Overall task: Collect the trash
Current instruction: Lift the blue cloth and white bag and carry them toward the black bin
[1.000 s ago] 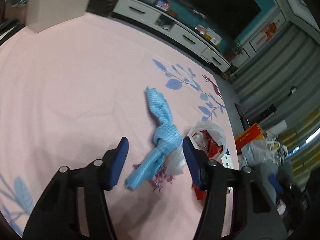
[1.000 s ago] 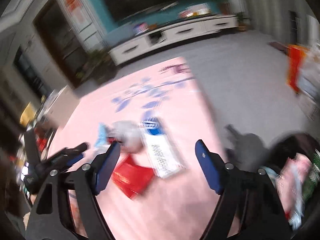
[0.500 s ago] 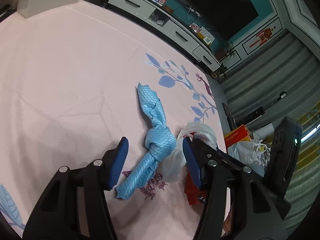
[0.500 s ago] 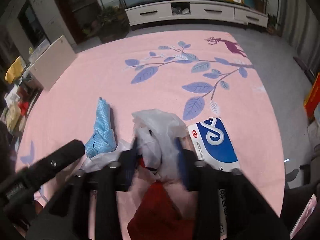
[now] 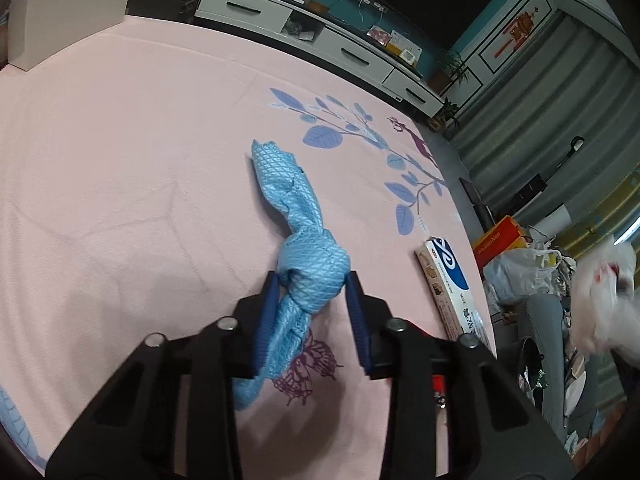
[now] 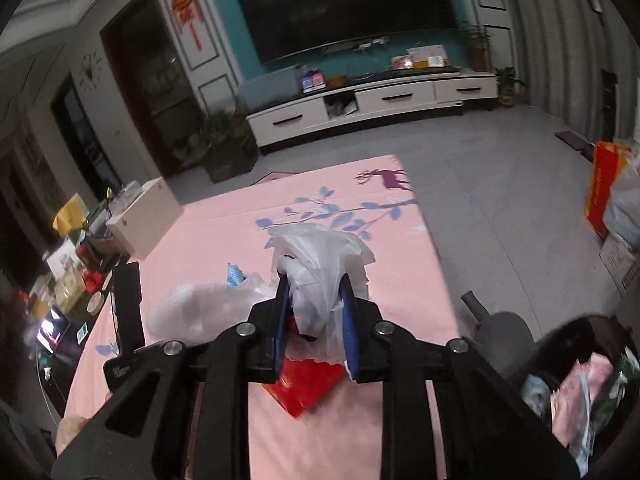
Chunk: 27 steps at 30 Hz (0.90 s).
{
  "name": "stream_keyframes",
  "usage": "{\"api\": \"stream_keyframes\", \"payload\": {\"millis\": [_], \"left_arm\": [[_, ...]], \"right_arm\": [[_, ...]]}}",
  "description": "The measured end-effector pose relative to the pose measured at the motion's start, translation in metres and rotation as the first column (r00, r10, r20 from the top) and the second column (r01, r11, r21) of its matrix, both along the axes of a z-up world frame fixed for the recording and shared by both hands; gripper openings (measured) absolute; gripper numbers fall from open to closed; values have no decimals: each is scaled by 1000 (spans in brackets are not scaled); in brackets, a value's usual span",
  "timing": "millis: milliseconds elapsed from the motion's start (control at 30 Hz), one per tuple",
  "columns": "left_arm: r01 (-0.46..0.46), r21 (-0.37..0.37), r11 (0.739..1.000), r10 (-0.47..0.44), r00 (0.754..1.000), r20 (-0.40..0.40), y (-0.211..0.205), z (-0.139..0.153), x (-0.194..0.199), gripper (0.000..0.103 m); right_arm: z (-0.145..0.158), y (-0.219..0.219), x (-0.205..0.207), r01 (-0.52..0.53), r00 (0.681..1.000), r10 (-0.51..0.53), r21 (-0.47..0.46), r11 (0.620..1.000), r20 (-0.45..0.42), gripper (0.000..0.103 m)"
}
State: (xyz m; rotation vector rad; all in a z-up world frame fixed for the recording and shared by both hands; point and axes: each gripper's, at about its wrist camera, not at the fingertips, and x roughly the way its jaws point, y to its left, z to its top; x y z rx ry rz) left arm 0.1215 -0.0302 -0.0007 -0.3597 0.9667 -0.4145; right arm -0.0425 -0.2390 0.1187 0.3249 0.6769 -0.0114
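- Trash on a pink mat: soft flat fabric, printed with blue leaf branches, a purple deer, a purple butterfly. Mat covers most of both views, grey floor beyond it.
- White plastic bag: thin, crinkly, translucent, bunched into a tall lump, lifted off the mat. In the left wrist view it shows as a white blur at the right edge.
- Right gripper: blue pads nearly together, pinching the bag's bunched neck; bag held.
- Blue cloth: light blue, diamond-quilted weave, long strip tied into one fat knot mid-length, lying on the mat's middle. One end flares flat, the other tapers under the claw.
- Left gripper: jaws have just been closing; blue pads now press both sides of the knot, cloth gripped, on the mat.
- Flat carton: long white cardboard box, blue swirl logo on top, small print on its side too small to read. Lies near the mat's right edge, well apart from the cloth.
- Red packet: glossy red wrapper with faint gold print, unreadable, blurred, below the bag under the right claw.
- Orange-red box: off the mat on the floor, yellow lettering, not legible.
- Bin: dark container at lower right of the right wrist view, crumpled wrappers inside.
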Motion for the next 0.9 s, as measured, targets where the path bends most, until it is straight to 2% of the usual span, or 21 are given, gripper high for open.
{"api": "stream_keyframes", "payload": {"millis": [67, 167, 367, 500, 733, 900], "left_arm": [[-9, -5, 1000, 9, 1000, -8, 1, -1, -1, 26], [-50, 29, 998, 50, 999, 6, 0, 7, -9, 24], [-111, -12, 994, 112, 986, 121, 13, 51, -43, 24], [-143, 27, 989, 136, 972, 191, 20, 69, -70, 24], [-175, -47, 984, 180, 963, 202, 35, 89, -116, 24], [-181, -62, 982, 190, 959, 210, 29, 90, -157, 24]], "right_arm": [[-3, -6, -7, 28, 1000, -28, -2, 1000, -6, 24], [-7, -13, -17, 67, 998, -67, -5, 998, -14, 24], [-11, -18, -38, 102, 994, -103, -14, 995, -30, 25], [-15, -17, -56, 125, 992, -126, -42, 991, -28, 25], [-4, -25, -87, 136, 991, -136, -27, 990, 0, 25], [3, -27, -100, 152, 988, -151, -31, 988, 20, 25]]}}
